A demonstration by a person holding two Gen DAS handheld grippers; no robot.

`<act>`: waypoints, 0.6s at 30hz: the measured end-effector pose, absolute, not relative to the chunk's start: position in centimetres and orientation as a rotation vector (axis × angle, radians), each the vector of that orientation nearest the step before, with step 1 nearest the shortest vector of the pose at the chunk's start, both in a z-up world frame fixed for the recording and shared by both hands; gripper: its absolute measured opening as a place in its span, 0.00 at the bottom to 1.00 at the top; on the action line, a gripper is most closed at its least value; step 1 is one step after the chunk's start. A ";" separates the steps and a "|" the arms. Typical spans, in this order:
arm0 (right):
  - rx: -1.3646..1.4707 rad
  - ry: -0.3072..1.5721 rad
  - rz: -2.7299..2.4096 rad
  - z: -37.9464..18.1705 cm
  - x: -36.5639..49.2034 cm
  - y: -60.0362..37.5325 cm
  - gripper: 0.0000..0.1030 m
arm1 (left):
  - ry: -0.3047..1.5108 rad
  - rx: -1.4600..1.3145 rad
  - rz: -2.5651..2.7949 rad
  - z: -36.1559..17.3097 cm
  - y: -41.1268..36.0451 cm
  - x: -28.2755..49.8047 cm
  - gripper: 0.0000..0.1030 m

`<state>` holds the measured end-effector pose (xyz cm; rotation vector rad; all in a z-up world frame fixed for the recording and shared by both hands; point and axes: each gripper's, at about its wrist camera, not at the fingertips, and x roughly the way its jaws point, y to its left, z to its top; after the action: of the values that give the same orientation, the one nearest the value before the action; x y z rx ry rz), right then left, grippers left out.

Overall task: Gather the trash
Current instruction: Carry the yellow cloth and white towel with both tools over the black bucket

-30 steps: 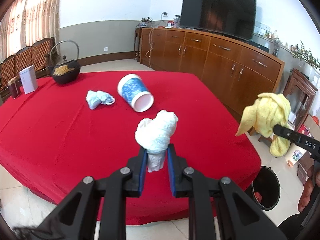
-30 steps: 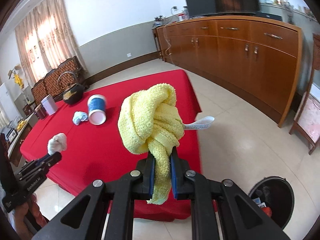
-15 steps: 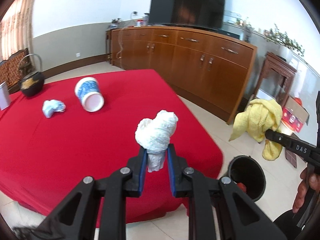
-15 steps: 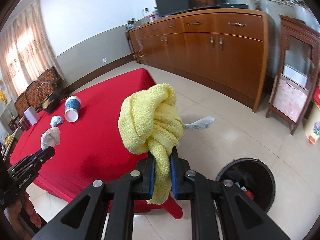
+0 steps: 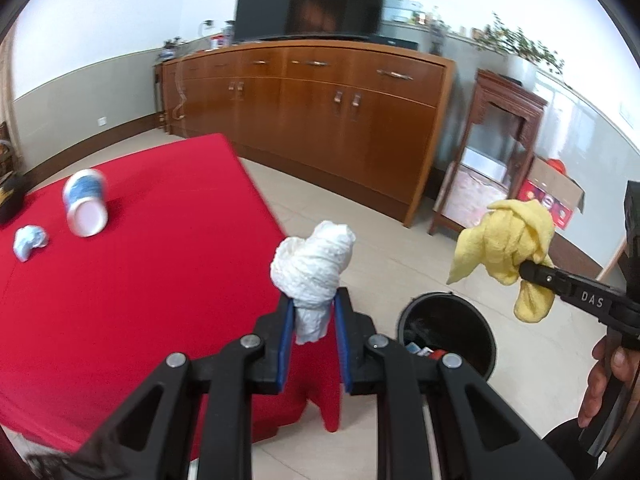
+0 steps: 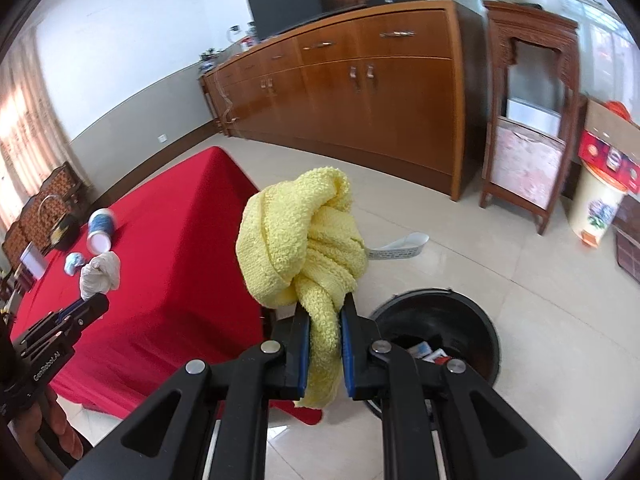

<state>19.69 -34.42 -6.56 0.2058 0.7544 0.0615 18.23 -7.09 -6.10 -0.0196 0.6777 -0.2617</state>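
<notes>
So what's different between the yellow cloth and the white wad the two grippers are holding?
The yellow cloth is fuzzy terry, knotted, with a tail hanging below the right gripper. The white wad is smaller, crinkled like paper, bunched above the left gripper. Both are clamped, near the black bin.

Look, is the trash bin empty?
No, the black trash bin already has wrappers lying at its bottom.
</notes>
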 end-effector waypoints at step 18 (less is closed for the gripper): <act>0.258 0.838 -0.078 -11.2 18.3 -44.7 0.14 | 0.781 0.084 -0.458 -10.0 -18.7 19.7 0.20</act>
<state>18.32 -44.67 -11.25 0.2583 0.8380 -0.0783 19.74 -18.71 -10.02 0.0841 0.7807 -0.4584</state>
